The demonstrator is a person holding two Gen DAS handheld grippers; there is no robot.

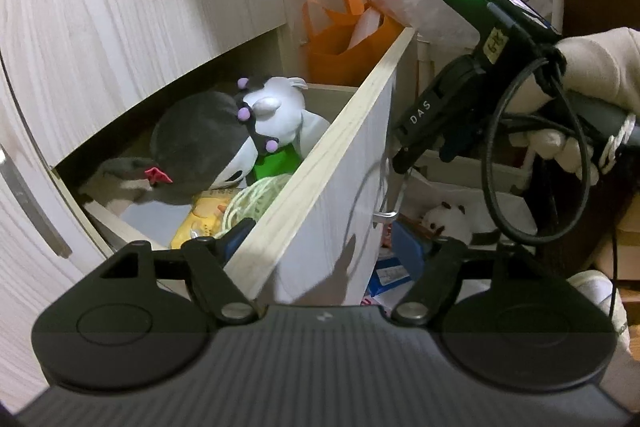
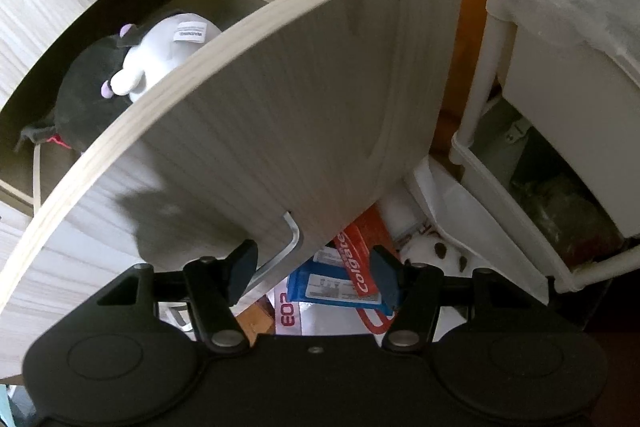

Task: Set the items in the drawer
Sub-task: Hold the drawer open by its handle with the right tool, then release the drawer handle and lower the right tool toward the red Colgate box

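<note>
Open drawer (image 1: 320, 163), pulled out of the cabinet, with its front panel running diagonally away from the viewer. It already holds a black-and-white plush toy (image 1: 240, 131), a ball of pale twine (image 1: 256, 203) and a yellow packet (image 1: 200, 223). The drawer's metal handle (image 2: 286, 247) sits at the lower edge of the panel, just ahead of the right gripper (image 2: 312, 271) and between its fingers; the fingers stand apart, and contact with the handle cannot be told. Beyond and below this gripper lie a Colgate toothpaste box (image 2: 356, 259) and a blue packet (image 2: 328, 287), outside the drawer. The left gripper (image 1: 324, 247) straddles the panel's top edge, one finger inside the drawer and one outside, jaws apart and holding nothing. Judgement: the right gripper is nearer the loose items and the handle.
</note>
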